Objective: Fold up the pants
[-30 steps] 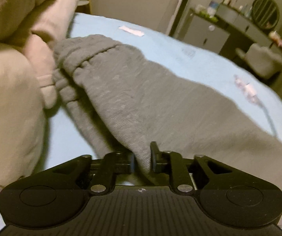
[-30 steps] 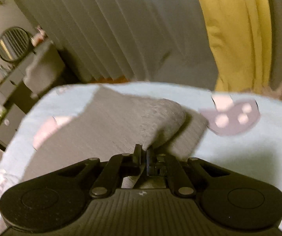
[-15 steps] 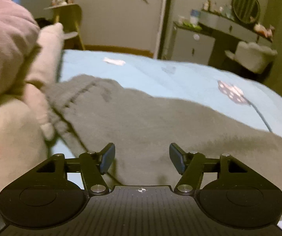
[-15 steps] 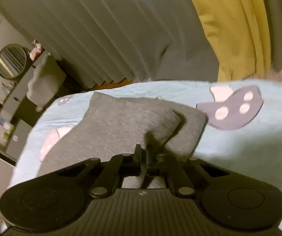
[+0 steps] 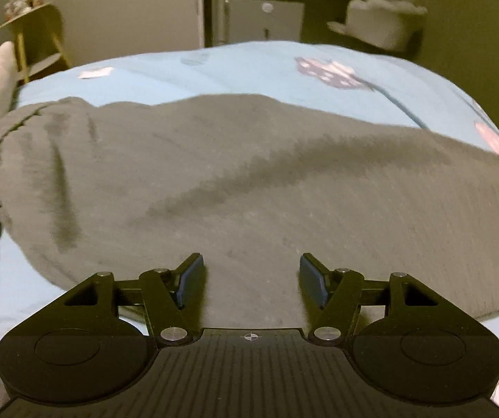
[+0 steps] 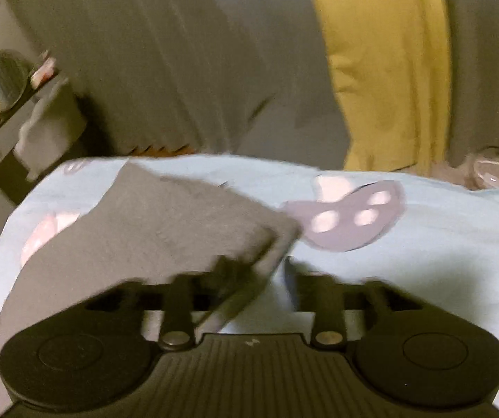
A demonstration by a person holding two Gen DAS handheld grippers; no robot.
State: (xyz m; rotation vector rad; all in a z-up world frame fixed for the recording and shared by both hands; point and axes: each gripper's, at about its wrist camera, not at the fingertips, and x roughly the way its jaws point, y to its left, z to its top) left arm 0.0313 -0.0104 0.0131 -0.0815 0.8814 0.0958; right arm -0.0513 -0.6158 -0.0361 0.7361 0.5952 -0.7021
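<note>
Now pants (image 6: 165, 230) hem edge lies between opening right hand-held gripper (image 6: 252, 271) fingers.

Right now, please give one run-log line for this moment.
left gripper: open, over grey pants | right gripper: jaws opening, hem edge between them | pants: flat on blue bedsheet

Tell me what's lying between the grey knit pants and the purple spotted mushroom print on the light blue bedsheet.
Only bare light blue bedsheet lies between the grey knit pants and the purple spotted mushroom print; the right wrist view shows it.
</note>
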